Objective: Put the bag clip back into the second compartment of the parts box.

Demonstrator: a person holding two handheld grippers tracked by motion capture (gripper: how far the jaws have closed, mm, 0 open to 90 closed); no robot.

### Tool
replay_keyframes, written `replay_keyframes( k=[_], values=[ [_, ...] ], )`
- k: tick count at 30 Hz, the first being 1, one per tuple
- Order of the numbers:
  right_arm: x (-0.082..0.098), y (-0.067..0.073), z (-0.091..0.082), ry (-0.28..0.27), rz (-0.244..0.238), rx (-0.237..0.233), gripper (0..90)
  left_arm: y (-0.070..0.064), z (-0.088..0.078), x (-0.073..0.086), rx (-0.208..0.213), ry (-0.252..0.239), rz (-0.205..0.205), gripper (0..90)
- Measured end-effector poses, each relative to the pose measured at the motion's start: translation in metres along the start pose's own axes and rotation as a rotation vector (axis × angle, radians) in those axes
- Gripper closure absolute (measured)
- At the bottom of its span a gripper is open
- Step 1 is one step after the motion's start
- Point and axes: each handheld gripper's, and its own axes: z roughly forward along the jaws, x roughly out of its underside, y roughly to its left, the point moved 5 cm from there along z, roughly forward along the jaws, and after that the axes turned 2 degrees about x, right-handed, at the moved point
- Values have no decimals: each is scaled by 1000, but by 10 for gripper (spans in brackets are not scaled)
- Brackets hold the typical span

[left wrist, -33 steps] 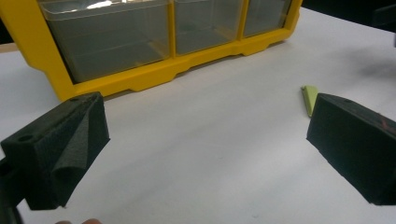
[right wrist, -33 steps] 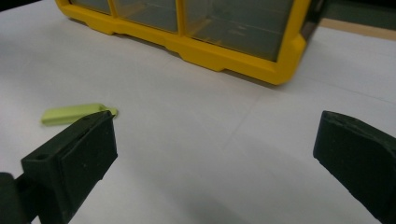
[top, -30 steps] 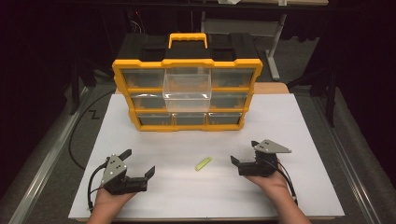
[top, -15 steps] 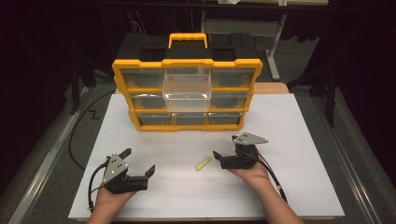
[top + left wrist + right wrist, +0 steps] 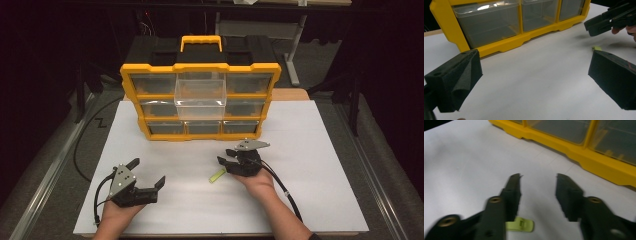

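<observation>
A small yellow-green piece [image 5: 217, 175] lies flat on the white board in front of the yellow drawer organizer [image 5: 200, 67]. My right gripper [image 5: 224, 156] hovers just right of and above it, pointing left. Its jaws have just been closing and still stand apart with nothing between them. In the right gripper view the piece [image 5: 520, 224] lies under the near part of the left jaw, behind the right gripper's [image 5: 538, 178] tips. My left gripper [image 5: 148, 171] rests wide open at the front left. In the left gripper view the left gripper [image 5: 534, 57] faces the organizer [image 5: 511, 43], with the piece [image 5: 596, 48] off to the right.
A clear drawer [image 5: 200, 97] juts out of the organizer's middle column. The white board [image 5: 310, 150] covers the table. Cables trail from both grippers toward the front edge. Dark stands and a rail surround the table.
My right gripper has slid left across the board to the yellow-green piece, and its jaws have narrowed. The left gripper has stayed put.
</observation>
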Motion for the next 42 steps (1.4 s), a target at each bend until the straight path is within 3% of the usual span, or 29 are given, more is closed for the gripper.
replay_keyframes(
  k=[1, 2, 3, 4, 19, 28, 42],
  values=[
    [0, 0, 0, 0, 0, 0, 627, 0, 0, 0, -1, -1, 2, 4],
    [0, 1, 1, 4, -7, -3, 705, 0, 0, 0, 0, -2, 2, 4],
    [2, 2, 3, 20, -29, 2, 871, 0, 0, 0, 2, -2, 2, 4],
    [3, 2, 3, 29, -36, -2, 900, 0, 0, 0, 2, -1, 3, 4],
    [17, 2, 10, 151, -100, -19, 900, -1, -1, -1, 10, -9, 9, 4],
    [21, 5, 4, 169, -126, -21, 900, -1, -3, -1, 17, -15, 11, 4],
    [35, 16, -15, 188, -129, -39, 900, -2, -3, -1, 21, -8, 7, 4]
  ],
)
